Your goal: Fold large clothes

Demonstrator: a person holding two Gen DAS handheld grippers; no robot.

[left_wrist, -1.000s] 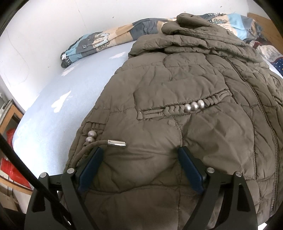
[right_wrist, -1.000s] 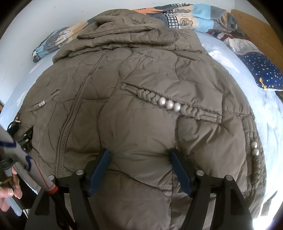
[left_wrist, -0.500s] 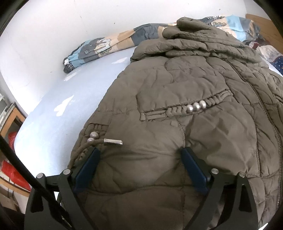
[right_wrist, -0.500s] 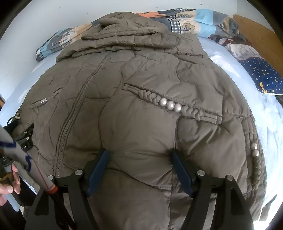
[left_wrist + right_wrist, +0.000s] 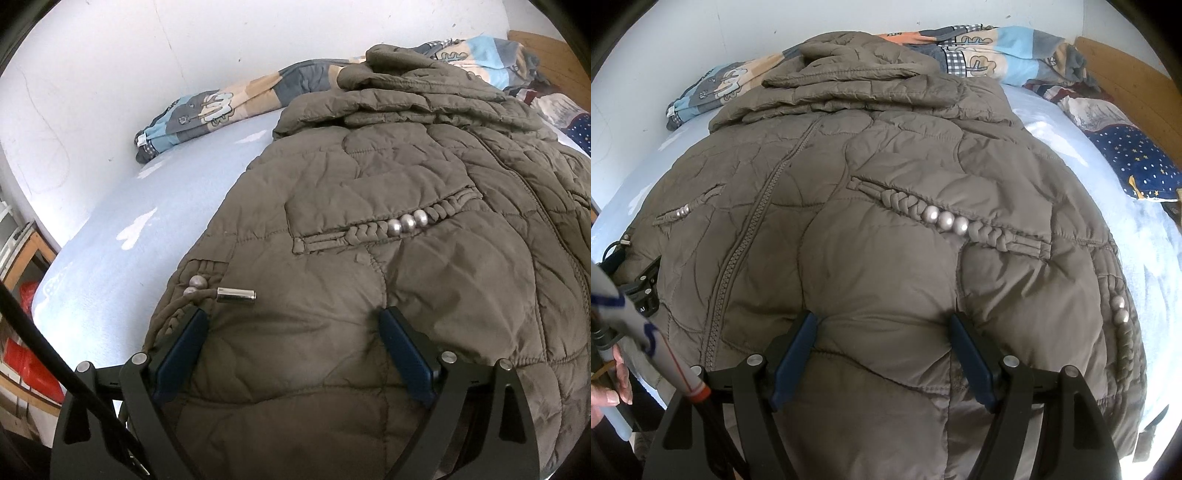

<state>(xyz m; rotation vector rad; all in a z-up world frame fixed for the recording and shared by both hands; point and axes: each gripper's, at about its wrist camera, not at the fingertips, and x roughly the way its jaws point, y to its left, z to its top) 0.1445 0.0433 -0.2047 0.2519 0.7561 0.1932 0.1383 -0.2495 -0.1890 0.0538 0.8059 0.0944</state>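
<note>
An olive quilted puffer jacket [image 5: 443,280] [image 5: 886,240] lies spread front-up on a pale blue bed sheet [image 5: 147,240], zipper closed, hood [image 5: 849,62] at the far end. Braided pocket trims carry silver beads [image 5: 408,223] [image 5: 945,219]. My left gripper [image 5: 293,314] is open over the jacket's near left hem, beside a drawstring with a metal tip [image 5: 236,294]. My right gripper [image 5: 883,318] is open over the near right hem. Padding bulges between both pairs of blue pads without being pinched. The left gripper's black body [image 5: 646,288] shows at the left edge of the right wrist view.
A patterned blue and beige quilt [image 5: 221,107] [image 5: 997,48] is bunched along the white wall behind the hood. A navy star-print pillow [image 5: 1137,158] and a wooden headboard [image 5: 1126,74] lie at the right. A wooden shelf [image 5: 22,258] stands left of the bed. A hand [image 5: 613,384] holds the left tool.
The left gripper's jaws have spread a little wider and it has tipped slightly. The right gripper and the jacket have stayed put.
</note>
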